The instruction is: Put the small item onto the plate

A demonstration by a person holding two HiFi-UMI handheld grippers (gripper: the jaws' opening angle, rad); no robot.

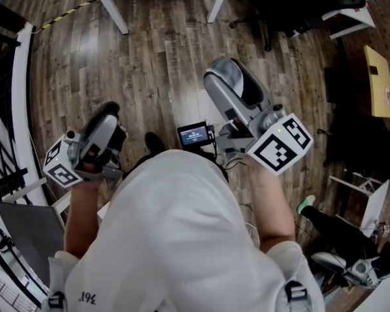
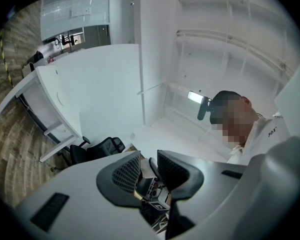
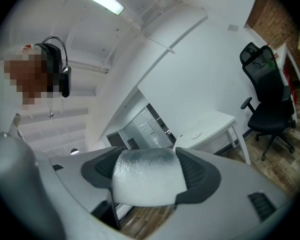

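Observation:
My right gripper [image 3: 147, 168] is shut on a small whitish item [image 3: 149, 176] with a dimpled, grey-shaded surface; it fills the space between the two dark pads. In the head view the right gripper [image 1: 225, 73] is held up in front of the person's chest, and the item is hidden there. My left gripper [image 2: 148, 168] has a narrow gap between its jaws with nothing in it. Seen from the head, the left gripper [image 1: 108, 113] is raised at the left, beside the person's white shirt [image 1: 175, 239]. No plate is in view.
Below is a wooden floor [image 1: 149, 64] with white table legs [image 1: 115, 13] and a black office chair [image 1: 279, 5] at the far side. A small lit screen [image 1: 194, 135] sits between the grippers. A black chair [image 3: 266, 89] and a white desk [image 3: 210, 126] stand at the right.

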